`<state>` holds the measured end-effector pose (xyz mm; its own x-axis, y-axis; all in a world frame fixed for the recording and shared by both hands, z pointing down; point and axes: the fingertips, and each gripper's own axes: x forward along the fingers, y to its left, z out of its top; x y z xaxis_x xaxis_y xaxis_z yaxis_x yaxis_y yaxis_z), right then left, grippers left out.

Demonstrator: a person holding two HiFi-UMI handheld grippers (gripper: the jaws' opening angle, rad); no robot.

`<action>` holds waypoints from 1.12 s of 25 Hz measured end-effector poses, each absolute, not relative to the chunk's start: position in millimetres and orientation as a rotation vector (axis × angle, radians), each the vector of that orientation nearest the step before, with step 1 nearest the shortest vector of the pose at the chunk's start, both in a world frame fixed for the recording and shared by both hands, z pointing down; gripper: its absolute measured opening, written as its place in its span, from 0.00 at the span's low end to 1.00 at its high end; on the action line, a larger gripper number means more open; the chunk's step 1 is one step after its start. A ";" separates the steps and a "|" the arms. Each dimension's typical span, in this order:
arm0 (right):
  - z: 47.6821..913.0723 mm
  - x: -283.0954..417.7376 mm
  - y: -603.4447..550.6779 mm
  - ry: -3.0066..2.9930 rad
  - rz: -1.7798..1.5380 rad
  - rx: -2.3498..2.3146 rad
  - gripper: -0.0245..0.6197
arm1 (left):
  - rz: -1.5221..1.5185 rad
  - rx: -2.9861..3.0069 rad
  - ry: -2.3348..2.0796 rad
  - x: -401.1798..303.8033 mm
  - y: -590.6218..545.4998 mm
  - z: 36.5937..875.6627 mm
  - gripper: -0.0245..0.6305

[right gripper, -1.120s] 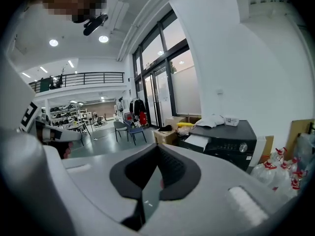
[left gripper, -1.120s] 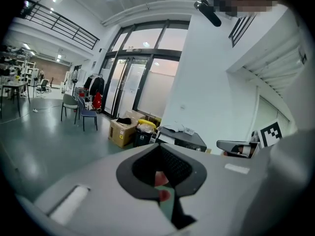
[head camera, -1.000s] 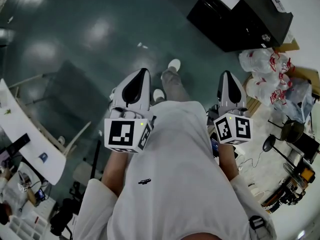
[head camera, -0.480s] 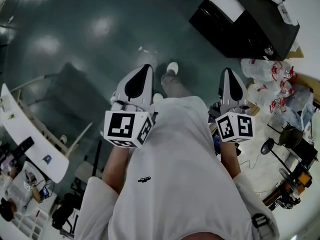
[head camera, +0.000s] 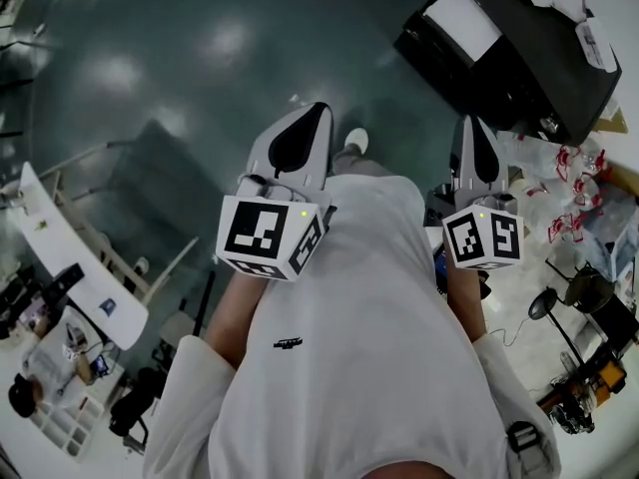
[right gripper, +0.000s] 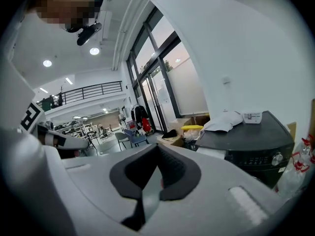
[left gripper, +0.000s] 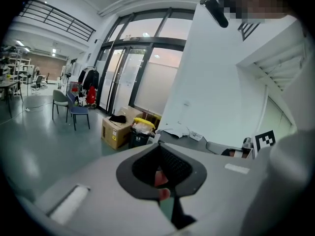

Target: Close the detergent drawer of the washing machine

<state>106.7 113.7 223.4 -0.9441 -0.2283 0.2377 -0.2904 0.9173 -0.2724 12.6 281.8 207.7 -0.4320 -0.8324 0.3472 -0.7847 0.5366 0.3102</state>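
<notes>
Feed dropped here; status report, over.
Left gripper, right gripper shut, empty. Washing machine ahead right, not reached; drawer state unreadable. Nothing seen in the way.

The left gripper point(head camera: 316, 113) and the right gripper point(head camera: 471, 126) are white shells with black pads inside, each carrying a cube of black-and-white square markers. The floor point(head camera: 150, 78) is glossy dark teal. The person's shirt point(head camera: 359, 347) is white. At far right, the washing machine point(head camera: 529, 68) is black with a white panel on top. Nearer on the right, the plastic bags point(head camera: 574, 163) are white with red print. The cardboard box point(left gripper: 114, 132) is brown
</notes>
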 end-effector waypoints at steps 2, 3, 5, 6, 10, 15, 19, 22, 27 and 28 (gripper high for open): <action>227.0 104.2 103.6 -2.876 0.455 0.390 0.04 | -0.137 1.345 -2.316 8.6 262.8 204.2 0.06; 228.5 102.2 97.6 -2.876 0.451 0.389 0.04 | -0.137 1.356 -2.315 6.3 253.8 203.4 0.06; 229.7 98.9 83.9 -2.883 0.459 0.393 0.04 | -0.124 1.368 -2.315 2.9 237.7 204.0 0.06; 229.5 98.1 75.9 -2.889 0.467 0.398 0.04 | -0.111 1.371 -2.317 2.0 230.1 204.8 0.06; 226.2 101.0 47.3 -2.908 0.514 0.433 0.04 | -0.068 1.372 -2.311 2.0 207.7 206.7 0.06; 240.2 112.5 23.2 -2.897 0.568 0.506 0.04 | 0.015 1.375 -2.256 2.8 189.6 217.5 0.06; 251.6 130.8 9.9 -2.871 0.657 0.588 0.04 | 0.094 1.424 -2.203 4.5 171.6 220.6 0.06; 255.4 151.6 -0.9 -2.867 0.707 0.679 0.04 | 0.150 1.499 -2.142 9.9 149.2 224.1 0.06; 262.9 182.3 -22.0 -2.829 0.746 0.930 0.04 | 0.160 1.636 -2.031 12.2 106.5 227.0 0.06; 261.4 186.0 -25.3 -2.825 0.744 0.968 0.04 | 0.152 1.666 -2.008 10.9 97.5 225.6 0.06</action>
<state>186.0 -25.3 261.4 -0.8002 -0.5616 0.2107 -0.5925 0.6856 -0.4230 10.9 97.5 225.6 -0.1065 -0.8834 0.4564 -0.9419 0.2366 0.2383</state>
